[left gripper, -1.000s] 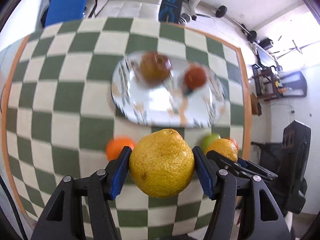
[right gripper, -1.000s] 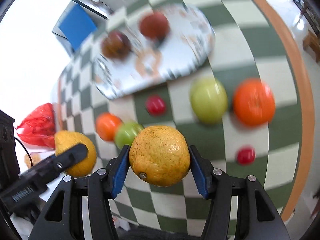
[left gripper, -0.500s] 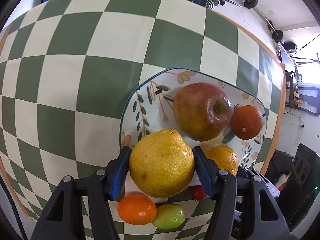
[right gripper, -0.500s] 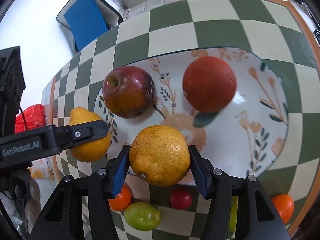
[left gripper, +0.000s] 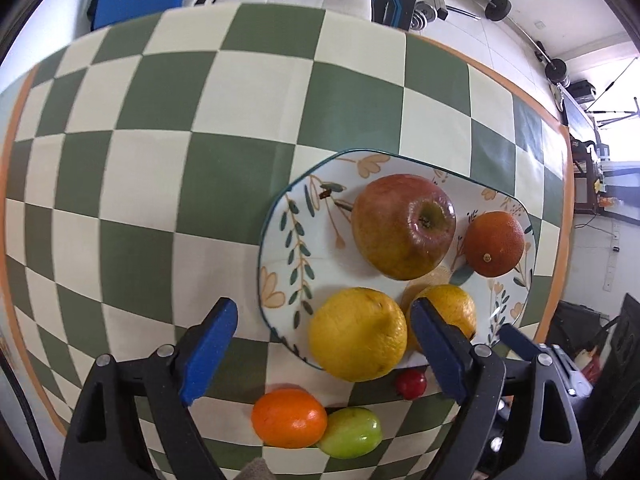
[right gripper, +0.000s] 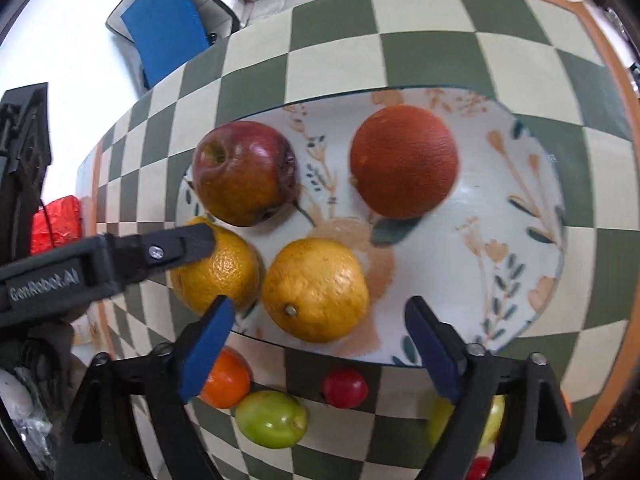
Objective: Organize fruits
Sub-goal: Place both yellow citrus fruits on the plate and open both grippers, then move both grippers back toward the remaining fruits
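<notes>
A checkered desk carries a floral plate holding a red apple, a dark orange and two yellow citrus fruits; both the left hand-held gripper and the right hand-held gripper have just opened wide, pads clear of the fruit; small fruits lie beside the plate.

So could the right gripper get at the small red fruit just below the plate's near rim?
Probably yes: the right gripper is open, and the small red fruit sits alone on the cloth, apart from its neighbours.

blue chair, barbell weights, red bag
</notes>
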`<state>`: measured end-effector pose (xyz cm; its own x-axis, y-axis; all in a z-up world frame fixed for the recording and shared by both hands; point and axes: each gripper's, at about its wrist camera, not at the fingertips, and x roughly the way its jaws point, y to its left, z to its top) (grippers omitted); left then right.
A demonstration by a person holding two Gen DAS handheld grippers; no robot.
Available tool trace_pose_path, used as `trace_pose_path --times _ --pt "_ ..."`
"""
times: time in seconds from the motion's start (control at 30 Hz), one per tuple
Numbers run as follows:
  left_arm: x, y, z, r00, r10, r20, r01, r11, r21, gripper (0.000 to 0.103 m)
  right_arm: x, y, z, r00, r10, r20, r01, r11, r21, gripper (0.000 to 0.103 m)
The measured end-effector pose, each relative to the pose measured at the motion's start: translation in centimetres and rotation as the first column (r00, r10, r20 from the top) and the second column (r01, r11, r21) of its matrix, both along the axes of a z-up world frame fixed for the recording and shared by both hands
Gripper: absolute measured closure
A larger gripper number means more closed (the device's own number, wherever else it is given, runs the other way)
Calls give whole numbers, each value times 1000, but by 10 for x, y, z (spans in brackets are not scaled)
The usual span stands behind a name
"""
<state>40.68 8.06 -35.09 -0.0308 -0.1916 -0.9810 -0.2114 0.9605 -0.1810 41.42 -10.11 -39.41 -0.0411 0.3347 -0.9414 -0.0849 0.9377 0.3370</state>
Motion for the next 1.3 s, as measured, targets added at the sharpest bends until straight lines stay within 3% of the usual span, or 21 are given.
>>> trace_pose_path --times 0.27,0.47,0.93,1.3 --pt "-39 0 42 992 -35 124 16 989 149 15 -23 -23 40 993 -23 114 45 981 -187 6" --pt "-71 -8 74 976 -59 209 19 981 192 15 -46 -32 68 986 -22 168 61 971 -232 6" --pt "-139 -24 160 916 -111 386 27 976 218 15 -111 -37 158 942 -21 335 109 963 -245 6" --pt "-174 -31 196 875 -141 463 28 970 242 15 -158 -45 219 901 -55 430 161 963 -215 6"
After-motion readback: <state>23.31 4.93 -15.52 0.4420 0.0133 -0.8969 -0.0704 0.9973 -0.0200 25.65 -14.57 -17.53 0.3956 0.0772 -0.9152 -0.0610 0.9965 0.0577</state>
